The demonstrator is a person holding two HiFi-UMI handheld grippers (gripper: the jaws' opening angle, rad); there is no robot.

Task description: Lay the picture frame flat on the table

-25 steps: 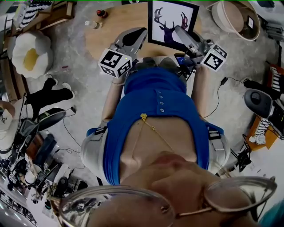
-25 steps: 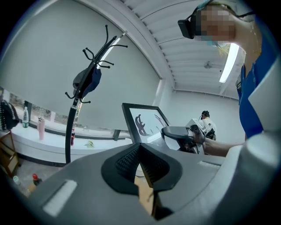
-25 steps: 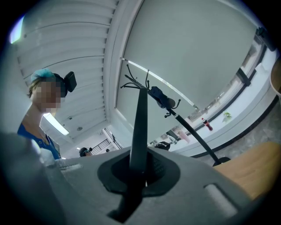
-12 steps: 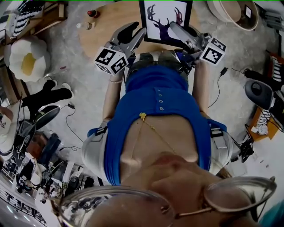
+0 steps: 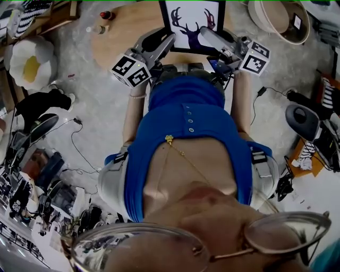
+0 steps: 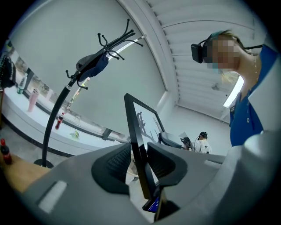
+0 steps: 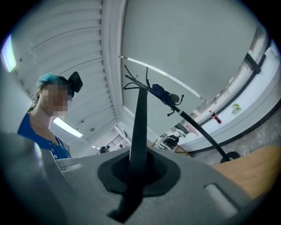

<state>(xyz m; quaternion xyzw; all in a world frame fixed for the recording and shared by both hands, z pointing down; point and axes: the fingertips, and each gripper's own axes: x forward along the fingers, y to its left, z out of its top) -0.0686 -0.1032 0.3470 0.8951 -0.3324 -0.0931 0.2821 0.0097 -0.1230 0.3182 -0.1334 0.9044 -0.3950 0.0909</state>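
Note:
The picture frame (image 5: 192, 21), black-edged with a dark deer print on white, stands at the near edge of the round wooden table (image 5: 122, 37). My left gripper (image 5: 162, 41) is at its left lower side. In the left gripper view the frame's black edge (image 6: 139, 145) runs up between the jaws of the left gripper (image 6: 139, 165), with a gap at the left pad; these jaws have just opened and then closed a little. My right gripper (image 5: 206, 35) is shut on the frame's right edge (image 7: 139, 127), which the right gripper (image 7: 137, 169) pinches between its pads.
A small red-capped bottle (image 5: 106, 15) stands at the table's far left. A round basket (image 5: 279, 21) sits on the floor to the right, an egg-shaped cushion (image 5: 29, 64) to the left. A black coat stand (image 6: 66, 88) rises behind the table. Cables and clutter line the floor.
In the head view the frame and both grippers have shifted left and up. The left jaws, shut a second ago, now stand apart around the frame's edge.

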